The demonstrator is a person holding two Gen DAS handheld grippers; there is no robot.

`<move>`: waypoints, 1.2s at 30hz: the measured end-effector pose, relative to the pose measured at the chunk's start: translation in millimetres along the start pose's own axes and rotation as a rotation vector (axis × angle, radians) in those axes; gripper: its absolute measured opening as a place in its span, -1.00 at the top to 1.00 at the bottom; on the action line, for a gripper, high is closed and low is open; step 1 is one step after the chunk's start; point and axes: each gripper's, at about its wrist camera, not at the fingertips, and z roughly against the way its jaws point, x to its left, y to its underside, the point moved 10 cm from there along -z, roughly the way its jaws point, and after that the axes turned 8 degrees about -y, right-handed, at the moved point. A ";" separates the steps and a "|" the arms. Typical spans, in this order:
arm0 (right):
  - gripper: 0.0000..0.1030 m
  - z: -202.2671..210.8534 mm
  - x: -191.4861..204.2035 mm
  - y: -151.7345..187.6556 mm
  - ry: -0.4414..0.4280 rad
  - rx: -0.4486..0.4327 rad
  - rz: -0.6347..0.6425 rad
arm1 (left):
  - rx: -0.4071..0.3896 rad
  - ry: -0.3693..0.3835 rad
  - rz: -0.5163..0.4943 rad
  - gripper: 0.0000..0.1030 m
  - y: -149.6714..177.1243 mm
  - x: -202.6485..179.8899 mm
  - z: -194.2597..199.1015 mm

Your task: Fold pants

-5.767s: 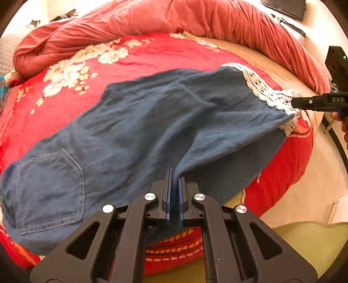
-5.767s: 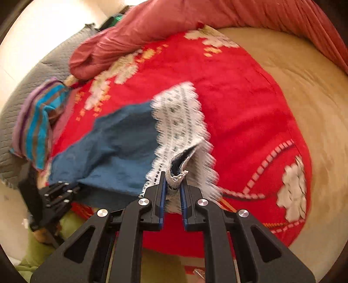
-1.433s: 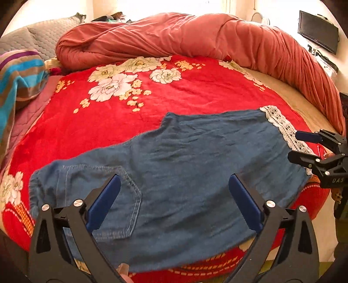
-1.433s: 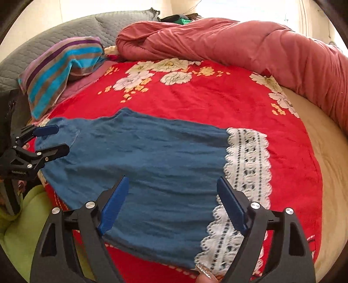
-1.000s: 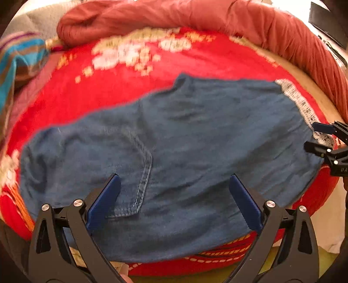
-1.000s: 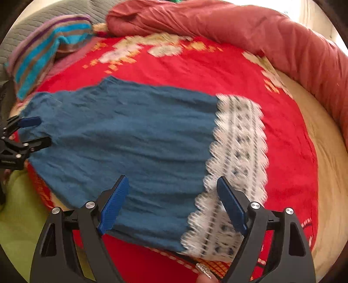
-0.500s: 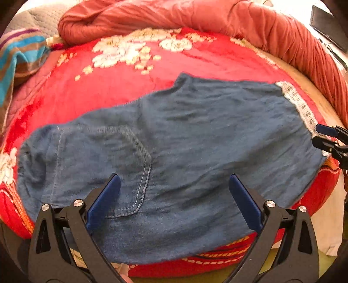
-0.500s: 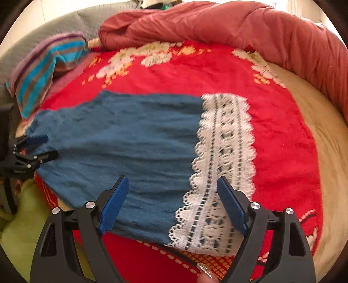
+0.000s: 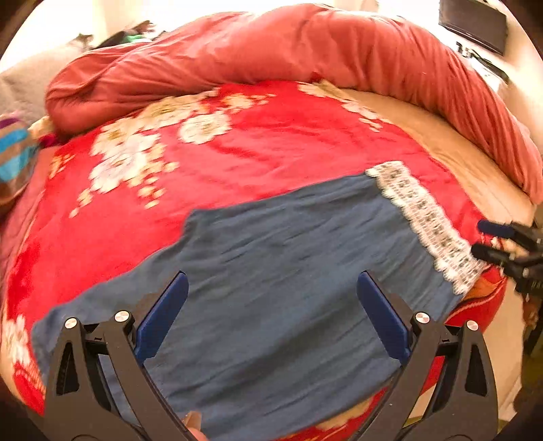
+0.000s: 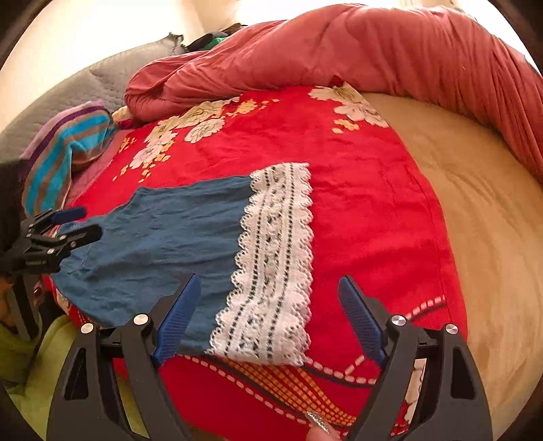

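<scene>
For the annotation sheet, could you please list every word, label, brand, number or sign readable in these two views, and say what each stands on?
None can be read.
Left gripper: faint pale marks on its black body in the right wrist view, too small and blurred to read.
Pants, lace hem, red floral blanket: patterns only, no lettering.

Red floral blanket (image 10: 356,190) covered the bed; rolled salmon-red duvet (image 10: 373,44) lay along its far edge. Tan sheet (image 10: 482,217) was exposed at right. Striped cloth (image 10: 64,149) rested against grey quilted pillow (image 10: 101,81). Dark screen (image 9: 473,25) stood beyond
</scene>
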 end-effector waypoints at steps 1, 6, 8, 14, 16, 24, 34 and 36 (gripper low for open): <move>-0.59 -0.7 0.8 4.0 -0.008 0.005 -0.003 | 0.007 0.016 -0.017 -0.81 -7.2 -10.7 -4.9; -0.59 -8.5 2.8 17.0 -0.047 0.022 -0.023 | 0.038 0.040 -0.068 -0.81 -33.1 -38.5 -30.0; -0.59 -12.4 -0.5 20.8 -0.052 0.029 -0.044 | 0.043 0.026 -0.096 -0.81 -44.6 -45.5 -41.4; -0.61 -21.9 -2.8 21.6 -0.097 0.018 -0.080 | 0.060 0.006 -0.166 -0.81 -70.7 -60.1 -76.5; -0.58 -24.1 -0.4 21.9 -0.111 0.020 -0.078 | 0.093 0.028 -0.177 -0.81 -69.3 -68.3 -92.4; -0.41 -35.4 7.9 18.2 -0.160 0.022 -0.083 | 0.117 0.119 -0.220 -0.59 -65.0 -100.5 -119.7; 0.08 -51.5 13.8 8.6 -0.198 0.032 -0.085 | 0.143 0.207 -0.209 -0.18 -65.0 -117.2 -129.8; 0.24 -53.6 14.1 8.2 -0.201 0.034 -0.088 | 0.149 0.212 -0.206 0.07 -64.2 -120.2 -128.2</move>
